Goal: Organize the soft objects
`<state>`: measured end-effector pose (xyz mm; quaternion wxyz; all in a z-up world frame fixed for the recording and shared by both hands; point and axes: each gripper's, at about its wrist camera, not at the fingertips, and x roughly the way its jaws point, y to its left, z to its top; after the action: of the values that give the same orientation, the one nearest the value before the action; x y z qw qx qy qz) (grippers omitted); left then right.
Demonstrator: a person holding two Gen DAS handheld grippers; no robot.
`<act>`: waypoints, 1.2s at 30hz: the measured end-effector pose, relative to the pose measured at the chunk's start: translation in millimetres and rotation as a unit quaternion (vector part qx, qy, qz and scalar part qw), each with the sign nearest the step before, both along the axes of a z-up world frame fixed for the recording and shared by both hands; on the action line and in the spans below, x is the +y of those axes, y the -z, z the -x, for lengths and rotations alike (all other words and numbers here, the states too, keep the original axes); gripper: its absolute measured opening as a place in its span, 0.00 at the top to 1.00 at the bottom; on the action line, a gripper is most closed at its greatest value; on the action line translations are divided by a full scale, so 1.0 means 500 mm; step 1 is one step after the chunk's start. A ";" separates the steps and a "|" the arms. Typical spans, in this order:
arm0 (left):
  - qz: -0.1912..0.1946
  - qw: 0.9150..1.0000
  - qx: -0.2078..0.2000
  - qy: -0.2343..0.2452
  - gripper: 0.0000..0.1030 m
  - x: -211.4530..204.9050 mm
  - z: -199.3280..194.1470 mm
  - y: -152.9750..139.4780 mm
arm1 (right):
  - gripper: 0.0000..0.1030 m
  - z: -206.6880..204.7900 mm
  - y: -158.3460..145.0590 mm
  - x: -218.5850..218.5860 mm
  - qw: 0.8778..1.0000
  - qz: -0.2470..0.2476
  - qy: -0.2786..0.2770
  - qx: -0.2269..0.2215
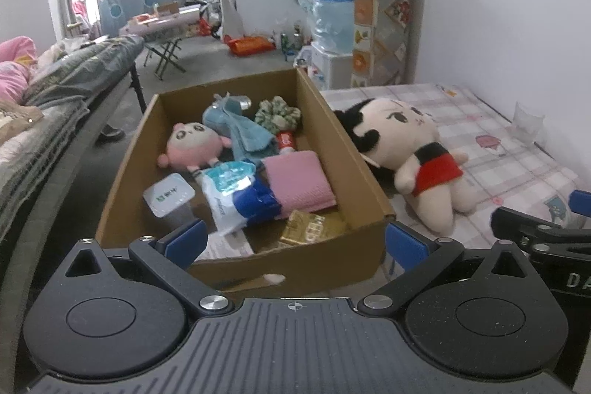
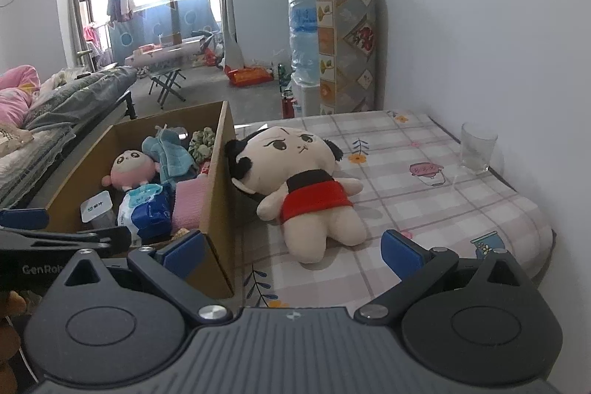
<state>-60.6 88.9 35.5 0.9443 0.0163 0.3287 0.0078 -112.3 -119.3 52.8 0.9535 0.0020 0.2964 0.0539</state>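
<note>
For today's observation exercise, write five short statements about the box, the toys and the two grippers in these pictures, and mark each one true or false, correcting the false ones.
1. The big doll in the red outfit lies inside the cardboard box. False: it lies on the checked cloth beside the box.
2. A small pink plush toy is in the box. True.
3. The right gripper is clamped on the doll. False: its jaws stand open, with nothing between them.
4. A clear glass stands upright near the wall. True.
5. The left gripper holds the folded pink cloth. False: it is open and empty, and the cloth lies in the box.
</note>
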 end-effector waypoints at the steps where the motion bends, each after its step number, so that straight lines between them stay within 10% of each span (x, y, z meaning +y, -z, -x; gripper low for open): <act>1: 0.002 1.000 0.003 0.002 0.00 -0.002 -0.001 0.001 | 0.43 -0.003 0.002 0.001 1.000 0.003 0.002 0.003; 36: 0.005 0.999 0.036 -0.034 0.00 0.005 -0.019 0.014 | 0.43 -0.040 0.021 0.021 0.999 0.012 -0.005 0.031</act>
<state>-51.0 91.5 28.3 0.9310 0.0004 0.3631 0.0376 -92.4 -108.9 42.1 0.9435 -0.0096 0.3265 0.0551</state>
